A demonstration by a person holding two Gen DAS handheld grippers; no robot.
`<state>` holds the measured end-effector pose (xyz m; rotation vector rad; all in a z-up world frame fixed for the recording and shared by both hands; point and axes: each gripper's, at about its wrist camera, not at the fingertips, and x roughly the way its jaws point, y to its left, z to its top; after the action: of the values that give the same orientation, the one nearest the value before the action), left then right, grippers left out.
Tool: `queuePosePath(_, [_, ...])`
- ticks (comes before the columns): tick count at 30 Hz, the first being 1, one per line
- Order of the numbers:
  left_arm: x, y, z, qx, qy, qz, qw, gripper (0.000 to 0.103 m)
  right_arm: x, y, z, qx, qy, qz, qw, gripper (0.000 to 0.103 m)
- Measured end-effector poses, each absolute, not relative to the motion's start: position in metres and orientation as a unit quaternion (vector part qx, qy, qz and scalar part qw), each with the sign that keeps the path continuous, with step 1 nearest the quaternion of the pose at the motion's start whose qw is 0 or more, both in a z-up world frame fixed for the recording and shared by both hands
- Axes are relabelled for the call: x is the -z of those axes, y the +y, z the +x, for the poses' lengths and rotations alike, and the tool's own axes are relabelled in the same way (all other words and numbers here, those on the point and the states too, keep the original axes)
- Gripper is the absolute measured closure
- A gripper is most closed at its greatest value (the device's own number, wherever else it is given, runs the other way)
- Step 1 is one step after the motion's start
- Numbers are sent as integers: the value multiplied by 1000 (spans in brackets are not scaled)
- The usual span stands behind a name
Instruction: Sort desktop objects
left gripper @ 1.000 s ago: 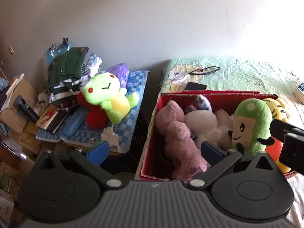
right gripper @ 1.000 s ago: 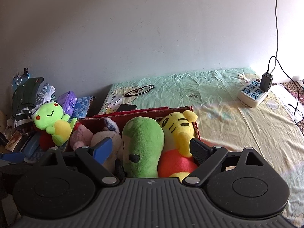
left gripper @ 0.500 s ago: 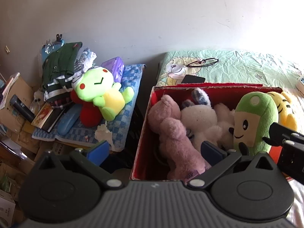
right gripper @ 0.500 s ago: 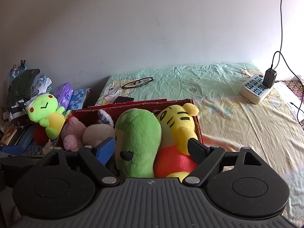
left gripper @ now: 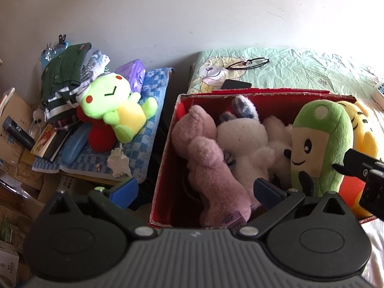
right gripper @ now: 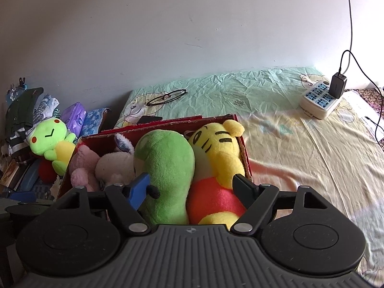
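Left wrist view, from nine o'clock across: a cluttered side stand carries a dark bottle (left gripper: 18,133), folded green clothes (left gripper: 63,72), a purple pack (left gripper: 134,75) and a lime frog plush (left gripper: 112,110) lying on a blue checked cloth (left gripper: 153,88), with a crumpled tissue (left gripper: 118,162) at its lower edge. At the centre stands the red box (left gripper: 165,158) on the bed, packed with toys: a pink plush (left gripper: 206,153) along its nine o'clock wall, a white plush (left gripper: 242,144) beside it, then a green plush (left gripper: 319,144) upright, and a yellow tiger plush (left gripper: 362,132) at three o'clock. Behind the box, at twelve o'clock, lie glasses (left gripper: 248,63) and a dark phone (left gripper: 235,84) on the green sheet (left gripper: 300,69). The left gripper (left gripper: 195,189) hangs with its fingers spread wide; one finger is outside the box's wall, the other over the pink plush, and nothing is pinched.

Right wrist view, from nine o'clock: the frog plush, then the box. The right gripper (right gripper: 192,188) has its jaws closing around the green plush and the tiger plush, which stand side by side between the fingers; the blue pad (right gripper: 139,189) is at the green plush's side, though I cannot tell whether it presses. At two o'clock, well apart, a power strip (right gripper: 320,99) with a black charger (right gripper: 338,84) sits on the sheet, its cable running up the wall.
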<state>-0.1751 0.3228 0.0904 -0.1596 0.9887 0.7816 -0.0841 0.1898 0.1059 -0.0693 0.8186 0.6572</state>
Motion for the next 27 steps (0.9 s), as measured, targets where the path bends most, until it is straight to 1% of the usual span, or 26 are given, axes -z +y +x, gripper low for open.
queuePosePath(11, [-84, 326, -171, -359, 468, -78, 804, 1, -102, 190, -83, -311, 402, -24, 861, 24])
queuePosePath(16, [-81, 330, -174, -360, 467, -87, 803, 1, -106, 193, -81, -296, 396, -36, 869, 23])
queuePosePath(21, [-82, 330, -176, -358, 462, -92, 806, 1, -112, 198, -80, -290, 373, -62, 879, 23])
queuePosePath(27, [-85, 327, -176, -355, 457, -90, 810, 1, -112, 200, -80, -293, 371, -71, 878, 23])
